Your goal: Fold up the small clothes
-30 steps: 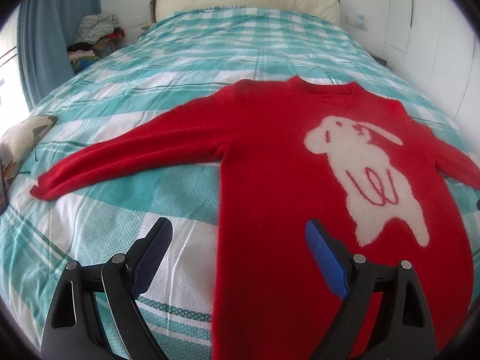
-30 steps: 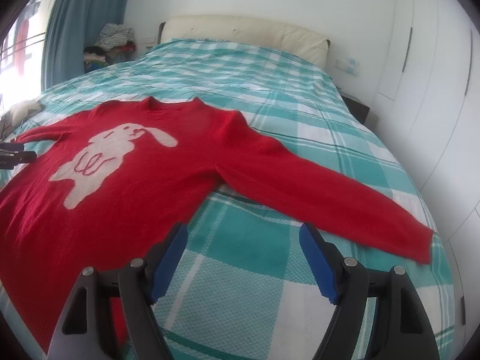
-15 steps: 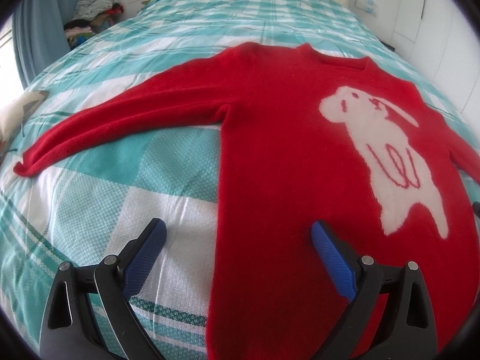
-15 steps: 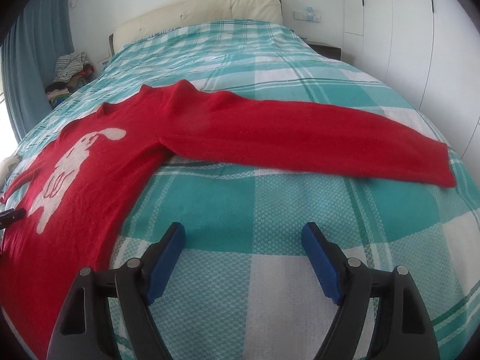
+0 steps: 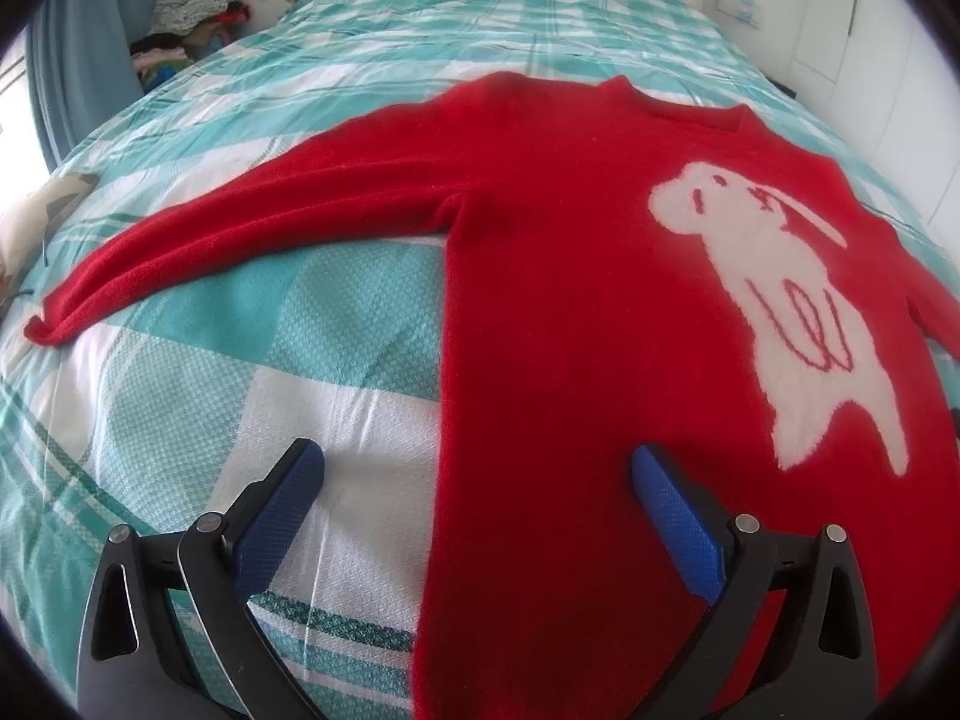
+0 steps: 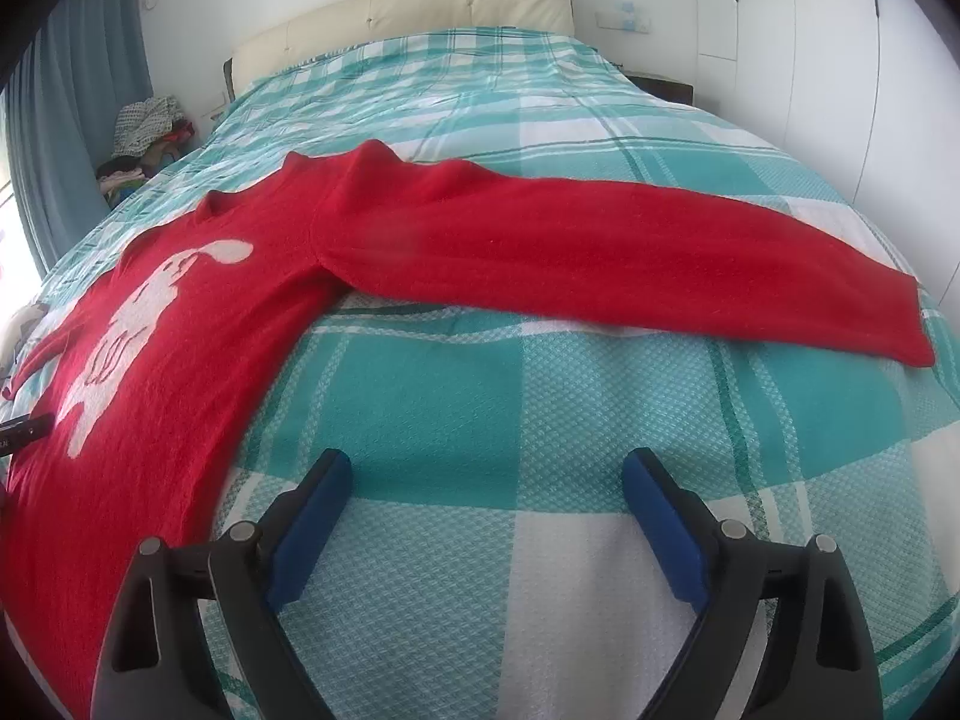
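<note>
A fuzzy red knitted sweater [image 5: 558,312] with a white woven dog-shaped figure [image 5: 774,300] on its chest lies flat, front up, on a bed [image 5: 180,396] covered in a teal-and-white checked spread of waffle-like weave. Both long sleeves stretch straight out to the sides; the right sleeve [image 6: 600,252] tapers to a blunt cuff near the bed's edge.

The left claw [image 5: 477,465], black-framed with ribbed blue pads, hovers over the sweater's side seam with its jaws parting wide: one pad over white spread, the other over red knit, gripping nothing. The right claw [image 6: 486,474] hangs over bare checked spread just below the outstretched sleeve, its jaws also opening, nothing between them.

A padded cream headboard [image 6: 420,6] stands at the far end, a blue curtain [image 6: 72,96] hangs at the window side, and a crumpled pile of clothes [image 6: 144,138] sits beside the bed.
</note>
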`<state>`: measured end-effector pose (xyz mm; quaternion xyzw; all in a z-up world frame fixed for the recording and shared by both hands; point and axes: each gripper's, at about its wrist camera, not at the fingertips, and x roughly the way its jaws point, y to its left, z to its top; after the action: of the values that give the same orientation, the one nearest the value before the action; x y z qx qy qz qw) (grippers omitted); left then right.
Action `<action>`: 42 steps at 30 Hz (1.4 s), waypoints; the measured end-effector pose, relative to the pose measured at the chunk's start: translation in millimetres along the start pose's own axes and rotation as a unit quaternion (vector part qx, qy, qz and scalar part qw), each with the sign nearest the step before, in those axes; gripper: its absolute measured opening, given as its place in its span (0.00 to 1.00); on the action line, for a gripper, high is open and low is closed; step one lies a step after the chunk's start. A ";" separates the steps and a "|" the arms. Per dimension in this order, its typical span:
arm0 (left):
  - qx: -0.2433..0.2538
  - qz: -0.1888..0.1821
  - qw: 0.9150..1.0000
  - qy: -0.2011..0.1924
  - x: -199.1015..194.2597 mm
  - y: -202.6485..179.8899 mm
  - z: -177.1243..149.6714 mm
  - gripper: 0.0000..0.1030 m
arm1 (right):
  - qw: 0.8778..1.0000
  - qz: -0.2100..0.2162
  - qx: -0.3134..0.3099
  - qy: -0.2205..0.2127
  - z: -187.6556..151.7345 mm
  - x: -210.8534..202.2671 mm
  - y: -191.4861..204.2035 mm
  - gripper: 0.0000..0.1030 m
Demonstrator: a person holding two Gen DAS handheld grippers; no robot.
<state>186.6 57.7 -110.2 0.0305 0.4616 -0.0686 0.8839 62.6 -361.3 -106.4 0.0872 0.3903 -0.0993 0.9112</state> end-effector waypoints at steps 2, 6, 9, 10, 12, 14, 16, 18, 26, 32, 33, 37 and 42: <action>0.002 0.003 1.000 0.000 0.5 -0.7 -0.1 0.99 | 1.000 0.002 0.000 0.002 -0.3 0.9 0.1 0.90; 0.006 0.007 1.000 0.001 1.9 -2.2 0.1 1.00 | 1.000 0.005 -0.001 0.004 -0.1 2.5 0.4 0.92; 0.007 0.009 1.000 0.002 2.9 -3.5 0.6 1.00 | 1.000 0.008 0.000 0.005 -0.2 3.4 1.3 0.93; 0.008 0.010 1.000 0.002 3.0 -3.9 0.5 1.00 | 1.000 0.008 0.000 0.005 -0.1 3.7 1.2 0.93; 0.009 0.011 1.000 0.003 3.2 -4.3 0.4 1.00 | 1.000 0.009 0.000 0.005 0.0 3.8 1.8 0.94; 0.009 0.012 1.000 0.003 3.3 -4.1 0.4 1.00 | 1.000 0.009 0.000 0.005 0.0 3.8 1.9 0.94; 0.010 0.012 1.000 0.003 3.3 -4.2 0.0 1.00 | 1.000 0.009 0.000 0.005 0.0 3.7 2.0 0.94; 0.010 0.012 1.000 0.003 3.3 -4.2 0.1 1.00 | 1.000 0.009 0.000 0.005 0.0 3.7 2.2 0.95; 0.012 0.015 1.000 0.003 3.9 -4.3 -0.6 1.00 | 1.000 0.009 0.001 0.005 0.0 3.6 2.1 0.95; 0.012 0.015 1.000 0.003 3.9 -4.6 -0.4 1.00 | 1.000 0.011 0.001 0.005 -0.1 3.9 3.2 0.95; 0.012 0.015 1.000 0.003 3.9 -4.6 -0.3 1.00 | 1.000 0.010 0.001 0.005 -0.1 3.9 2.9 0.95; 0.014 0.018 1.000 0.004 5.0 -5.1 -0.5 1.00 | 1.000 0.011 0.001 0.006 -0.1 3.8 3.2 0.96; 0.015 0.018 1.000 0.004 5.1 -5.0 -0.7 1.00 | 1.000 0.012 -0.004 0.009 -0.2 6.2 6.8 0.98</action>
<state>188.2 52.3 -114.7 0.0520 0.4636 -0.0592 0.8825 68.3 -355.4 -110.5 0.0891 0.3974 -0.0862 0.9092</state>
